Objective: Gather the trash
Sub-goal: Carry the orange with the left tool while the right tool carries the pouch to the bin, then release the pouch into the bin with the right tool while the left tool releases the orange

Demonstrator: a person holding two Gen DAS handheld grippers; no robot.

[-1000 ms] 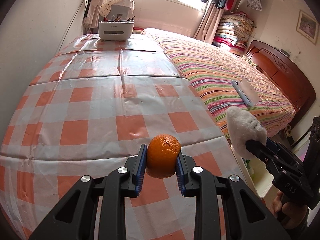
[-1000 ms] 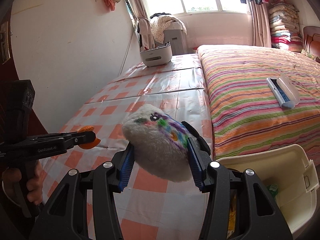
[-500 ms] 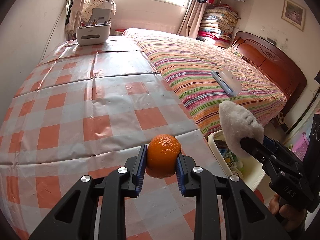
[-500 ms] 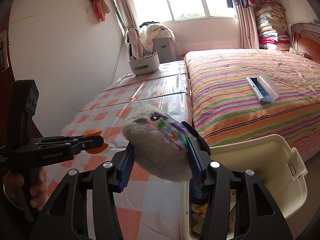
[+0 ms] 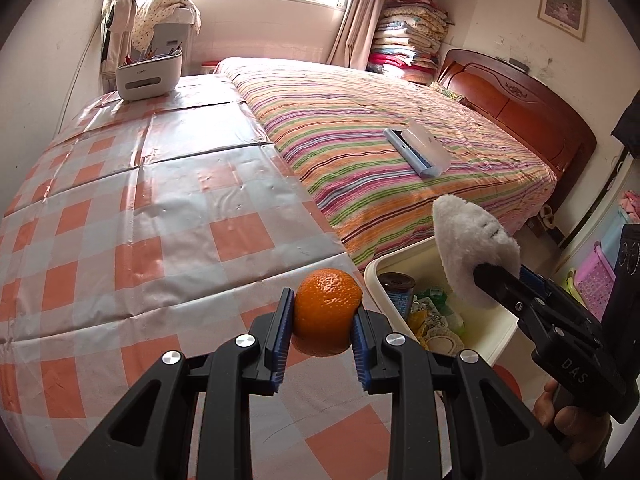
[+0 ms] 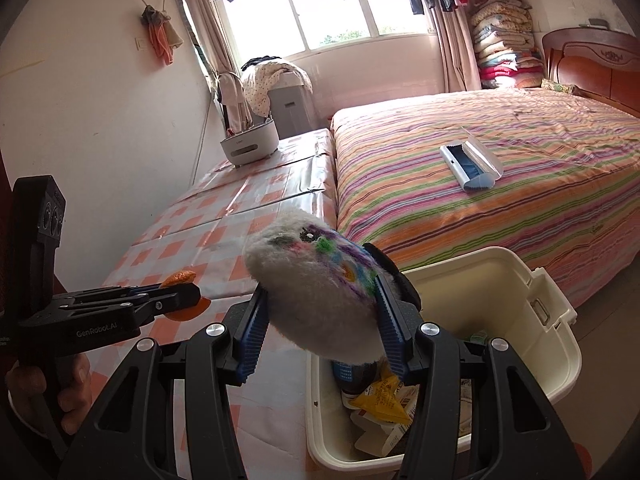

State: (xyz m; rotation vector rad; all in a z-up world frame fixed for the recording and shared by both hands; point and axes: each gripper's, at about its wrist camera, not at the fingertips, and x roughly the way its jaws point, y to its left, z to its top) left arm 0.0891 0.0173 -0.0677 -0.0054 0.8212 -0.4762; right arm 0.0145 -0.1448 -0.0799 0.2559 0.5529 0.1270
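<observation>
Between the blue pads of the left tool [image 5: 323,330] an orange [image 5: 327,311] is sitting pinched, hanging just above the near right corner of the bench [image 5: 160,216], which is wearing an orange-and-white checked cloth. The right tool [image 6: 320,320] is squeezing a fluffy white toy [image 6: 316,300] with coloured stitching, and is holding it over the near edge of a cream bin [image 6: 532,320] that is standing beside the bench, at the foot of the bed [image 6: 500,184]. In the bin a dark can [image 5: 396,292], a yellow packet [image 6: 378,400] and other wrappers are lying; what exactly they are is hard to make out. From the left wrist view the toy [image 5: 472,248] is showing above the bin [image 5: 404,258], gripped by the right tool [image 5: 496,276]. On the striped bed a blue-and-white brush [image 5: 416,152] is lying. At the far end of the bench a white holder [image 5: 148,76] is standing.
</observation>
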